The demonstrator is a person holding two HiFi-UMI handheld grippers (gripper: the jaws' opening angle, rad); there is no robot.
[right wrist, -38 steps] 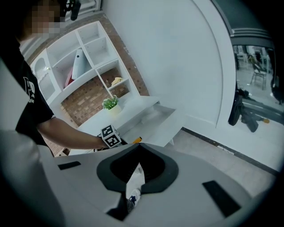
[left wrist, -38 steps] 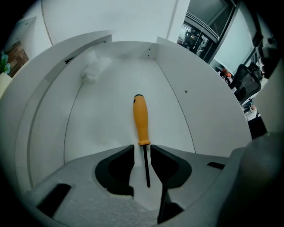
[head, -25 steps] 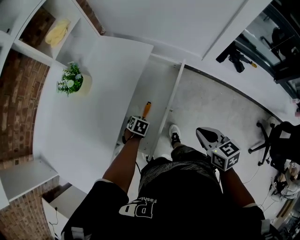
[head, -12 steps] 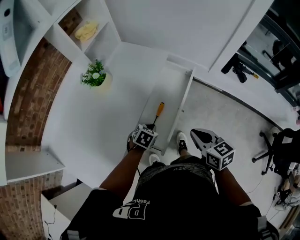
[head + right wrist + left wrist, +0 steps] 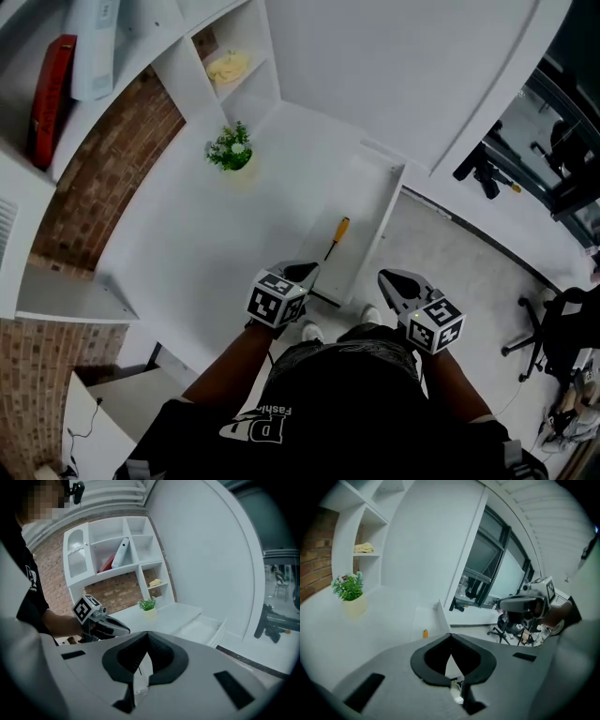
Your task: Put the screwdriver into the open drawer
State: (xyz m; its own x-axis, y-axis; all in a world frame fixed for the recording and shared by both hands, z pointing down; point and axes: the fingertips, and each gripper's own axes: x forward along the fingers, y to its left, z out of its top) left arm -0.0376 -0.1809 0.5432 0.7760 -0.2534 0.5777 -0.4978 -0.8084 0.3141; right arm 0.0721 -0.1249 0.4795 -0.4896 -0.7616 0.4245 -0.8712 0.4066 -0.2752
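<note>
Orange-handled screwdriver (image 5: 338, 234) lies inside open drawer (image 5: 372, 199) at surface's (image 5: 211, 239) right edge, apart from both tools. Left gripper (image 5: 307, 271) & right gripper (image 5: 384, 278): fingers clenched, nothing between, near drawer's front edge. Task judged done; no placing left.

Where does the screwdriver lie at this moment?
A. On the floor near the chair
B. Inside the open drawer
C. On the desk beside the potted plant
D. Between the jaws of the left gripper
B: the screwdriver lies flat on the bottom of the open drawer.
</note>
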